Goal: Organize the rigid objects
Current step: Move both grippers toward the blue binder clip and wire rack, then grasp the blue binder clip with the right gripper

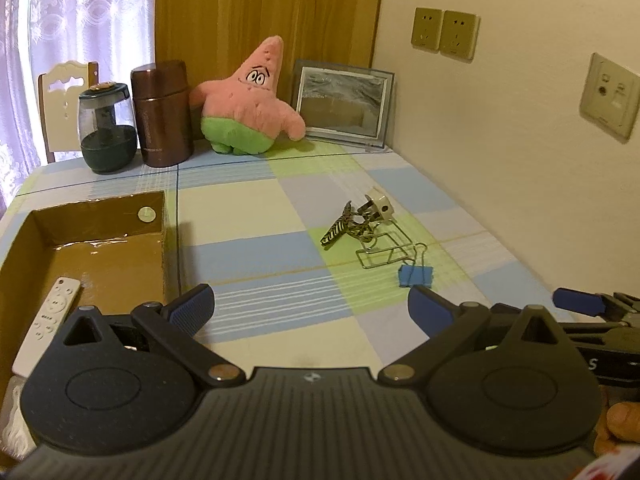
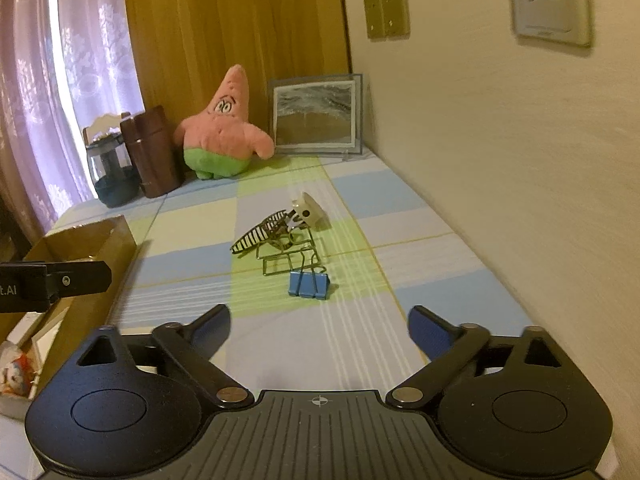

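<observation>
A small heap lies on the checked tablecloth: a blue binder clip (image 2: 309, 285), a wire clip (image 2: 289, 261), a zebra-striped hair clip (image 2: 256, 237) and a white plug adapter (image 2: 309, 209). The same heap appears in the left wrist view, with the binder clip (image 1: 416, 276) nearest. My right gripper (image 2: 319, 328) is open and empty, a short way in front of the binder clip. My left gripper (image 1: 311, 306) is open and empty over the cloth, to the left of the heap. A cardboard box (image 1: 96, 240) at the left holds a white remote (image 1: 46, 322).
At the table's back stand a dark jar (image 1: 107, 128), a brown flask (image 1: 162, 112), a pink star plush (image 1: 248, 104) and a picture frame (image 1: 342, 104). A wall with sockets (image 1: 444, 32) runs along the right. A chair back (image 1: 66, 80) stands behind the jar.
</observation>
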